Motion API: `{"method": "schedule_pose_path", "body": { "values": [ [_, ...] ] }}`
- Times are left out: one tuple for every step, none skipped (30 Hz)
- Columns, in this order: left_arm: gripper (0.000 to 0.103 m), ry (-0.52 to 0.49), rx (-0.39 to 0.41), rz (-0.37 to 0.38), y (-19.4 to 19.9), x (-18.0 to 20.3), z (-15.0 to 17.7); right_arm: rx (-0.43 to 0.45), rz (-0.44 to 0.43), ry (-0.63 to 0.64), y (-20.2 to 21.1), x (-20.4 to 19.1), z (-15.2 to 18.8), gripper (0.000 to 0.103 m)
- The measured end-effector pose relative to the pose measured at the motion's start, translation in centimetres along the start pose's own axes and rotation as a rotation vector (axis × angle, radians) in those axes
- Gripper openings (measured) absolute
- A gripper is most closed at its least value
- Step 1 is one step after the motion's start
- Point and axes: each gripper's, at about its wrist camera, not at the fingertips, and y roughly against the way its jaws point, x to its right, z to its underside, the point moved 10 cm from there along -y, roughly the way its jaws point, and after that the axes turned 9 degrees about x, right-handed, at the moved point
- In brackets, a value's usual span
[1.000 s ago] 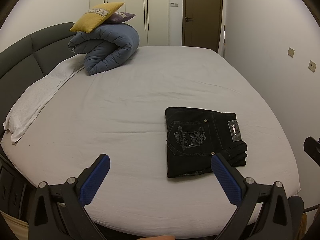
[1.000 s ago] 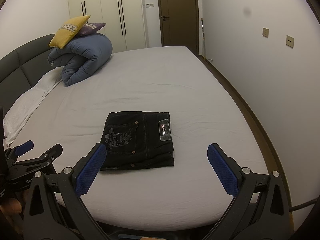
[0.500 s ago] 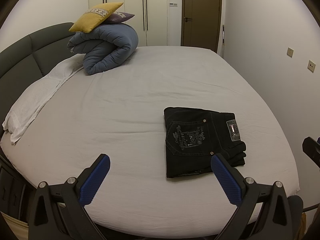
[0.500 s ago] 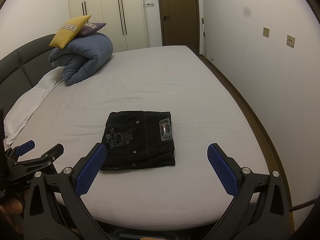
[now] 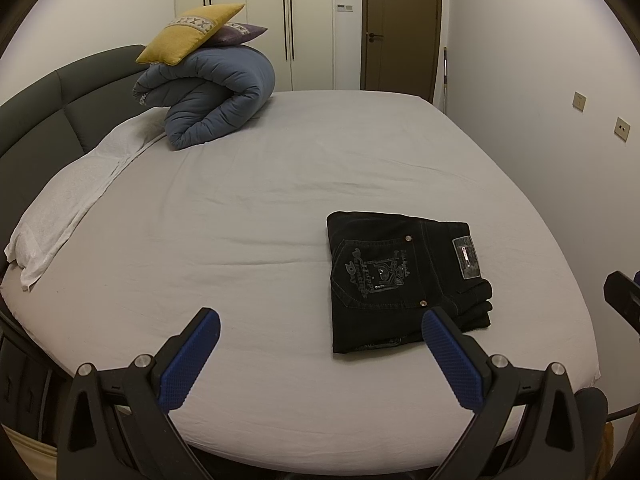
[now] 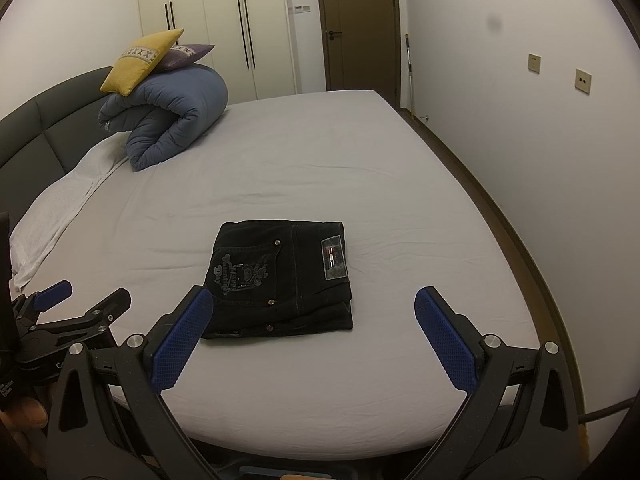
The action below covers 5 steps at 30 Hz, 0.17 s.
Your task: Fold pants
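The left tongs hang released over the bed's near edge, gripping nothing. The folded pants lie near that edge, ahead and right of them, long axis running across the bed. The right tongs, likewise released and empty, face the pants squarely and seem nearer.

black pants folded into a compact stack, pocket up.

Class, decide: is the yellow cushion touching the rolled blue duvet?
Touching. In the right wrist view the yellow cushion lies directly on the rolled blue duvet, with no gap visible.
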Motion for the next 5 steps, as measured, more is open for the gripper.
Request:
{"method": "schedule_pose_path", "body": {
  "values": [
    [0.103, 0.000, 0.000, -0.001, 0.01, 0.00, 0.01, 0.000, 0.000, 0.000, 0.00, -0.12, 0.03, 0.103],
    [0.103, 0.000, 0.000, 0.003, -0.03, -0.07, 0.05, 0.000, 0.000, 0.000, -0.03, -0.11, -0.02, 0.103],
    [0.103, -0.001, 0.004, 0.006, 0.00, -0.02, 0.04, -0.001, -0.001, -0.001, -0.03, -0.11, -0.02, 0.103],
    [0.103, -0.005, 0.006, 0.004, 0.00, -0.02, 0.00, -0.001, -0.002, -0.003, 0.04, -0.24, 0.10, 0.103],
    [0.103, -0.009, 0.007, 0.005, -0.05, -0.16, 0.04, -0.001, -0.002, -0.003, 0.02, -0.22, 0.09, 0.103]
  ]
}}
